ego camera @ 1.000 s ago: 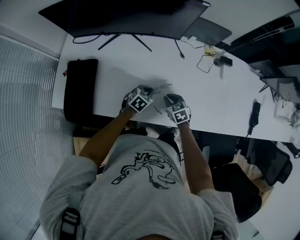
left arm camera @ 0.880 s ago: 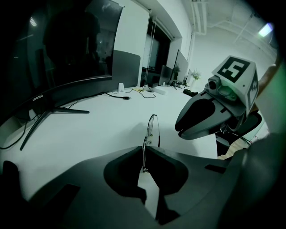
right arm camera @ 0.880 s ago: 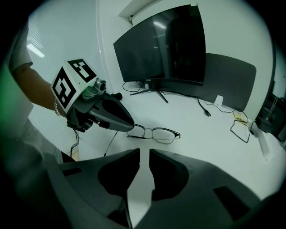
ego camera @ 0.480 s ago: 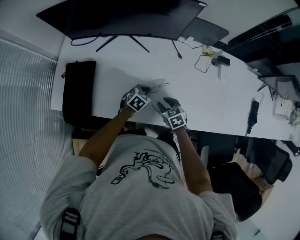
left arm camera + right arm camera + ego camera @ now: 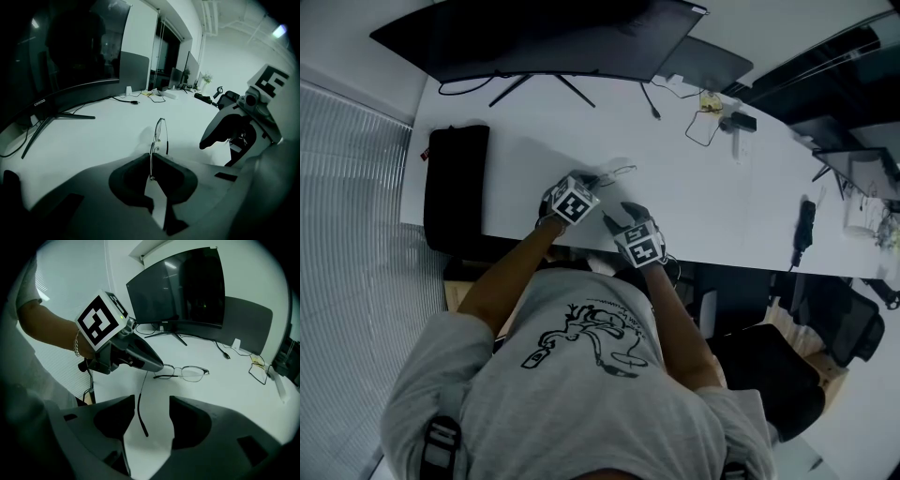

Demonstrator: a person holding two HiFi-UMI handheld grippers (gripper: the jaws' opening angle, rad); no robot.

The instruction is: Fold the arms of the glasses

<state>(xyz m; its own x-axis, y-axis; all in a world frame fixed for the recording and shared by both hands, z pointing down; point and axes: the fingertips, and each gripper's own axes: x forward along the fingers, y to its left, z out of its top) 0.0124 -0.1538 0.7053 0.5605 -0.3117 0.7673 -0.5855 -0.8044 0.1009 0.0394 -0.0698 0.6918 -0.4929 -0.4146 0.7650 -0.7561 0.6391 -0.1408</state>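
Thin-rimmed glasses point(image 5: 187, 372) lie on the white table point(image 5: 703, 197); in the head view they show faintly as the glasses point(image 5: 617, 172). My left gripper point(image 5: 151, 164) is shut on the frame's end by the hinge, seen edge-on as the glasses point(image 5: 159, 133). From the right gripper view, the left gripper point(image 5: 136, 355) covers that corner. One temple arm point(image 5: 139, 411) sticks out toward my right gripper point(image 5: 151, 404), whose jaws are opening; the arm lies between them, untouched. The other temple arm lies folded behind the lenses.
A wide dark monitor point(image 5: 544, 37) stands at the table's back. A black pouch point(image 5: 455, 183) lies at the left, cables and small items point(image 5: 712, 117) at the back right, and a black object point(image 5: 804, 230) near the right edge. The table's near edge runs right under both grippers.
My right gripper has drawn back toward the table's near edge and opened its jaws, letting go of the temple arm. The left gripper and the glasses have stayed in place.
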